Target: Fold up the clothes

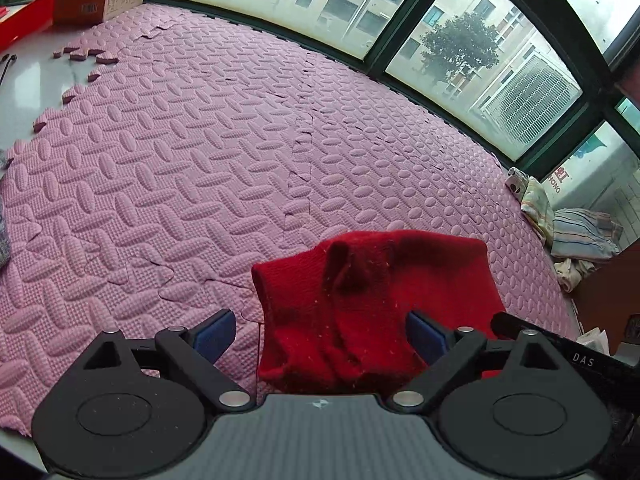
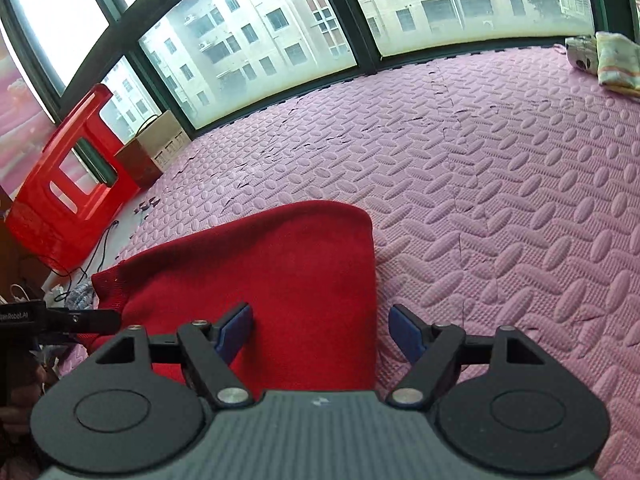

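Two hand-held grippers hovered over a red knitted garment on a pink foam mat.

The red sweater (image 1: 372, 304) lay bunched on the pink puzzle mat (image 1: 208, 152), near the window side. The left gripper (image 1: 320, 336) stood spread wide — its blue pads apart, cloth between them but not pinched. The right gripper (image 2: 320, 334) was likewise spread, straddling the sweater's right edge — nothing gripped.

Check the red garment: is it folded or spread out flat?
Folded, at least partly. The red garment shows a smooth doubled edge on its right side, and the left wrist view shows layers bunched on the pink mat.
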`<state>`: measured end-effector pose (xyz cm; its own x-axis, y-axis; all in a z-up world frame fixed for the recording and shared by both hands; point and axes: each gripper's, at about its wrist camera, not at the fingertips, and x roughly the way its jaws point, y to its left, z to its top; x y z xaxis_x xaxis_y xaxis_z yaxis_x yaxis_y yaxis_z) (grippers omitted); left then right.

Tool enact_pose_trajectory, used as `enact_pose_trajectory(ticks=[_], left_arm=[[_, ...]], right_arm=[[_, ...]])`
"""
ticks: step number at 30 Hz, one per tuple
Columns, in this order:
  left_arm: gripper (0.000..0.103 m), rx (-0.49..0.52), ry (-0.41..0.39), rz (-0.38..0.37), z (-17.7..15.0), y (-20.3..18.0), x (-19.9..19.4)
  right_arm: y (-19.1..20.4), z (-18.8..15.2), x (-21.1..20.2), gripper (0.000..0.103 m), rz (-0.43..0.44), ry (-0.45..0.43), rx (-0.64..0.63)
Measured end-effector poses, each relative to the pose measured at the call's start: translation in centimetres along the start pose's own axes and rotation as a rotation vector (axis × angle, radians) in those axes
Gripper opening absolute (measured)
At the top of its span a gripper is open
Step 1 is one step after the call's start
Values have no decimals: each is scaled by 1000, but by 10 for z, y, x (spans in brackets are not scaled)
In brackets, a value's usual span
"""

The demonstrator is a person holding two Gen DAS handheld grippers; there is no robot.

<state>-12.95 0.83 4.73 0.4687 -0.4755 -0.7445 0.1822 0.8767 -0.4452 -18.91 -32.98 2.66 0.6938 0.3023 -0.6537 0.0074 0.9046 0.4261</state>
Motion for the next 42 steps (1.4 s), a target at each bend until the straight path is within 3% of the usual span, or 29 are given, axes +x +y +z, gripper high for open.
enact_pose_trajectory(ticks=[6,20,22,28,38,42], left_arm=[[74,-48,40,-64,-6,4,9],[75,10,31,-12,-9,-11,10],[64,37,23,-18,-9,-15,8],[49,120,-12,1,-10,-30,1],[45,146,-24,8,-8,-36,-1],[41,166,-39,16,-3,-41,-5]], right_arm=[[-6,-1,10,74,45,19,44],[-8,-1,12,72,65,14,59],[-9,-1,12,71,74,16,67],[-9,-1,7,59,86,10,83],[-10,-4,8,62,89,3,100],[-12,-4,0,51,111,-20,121]])
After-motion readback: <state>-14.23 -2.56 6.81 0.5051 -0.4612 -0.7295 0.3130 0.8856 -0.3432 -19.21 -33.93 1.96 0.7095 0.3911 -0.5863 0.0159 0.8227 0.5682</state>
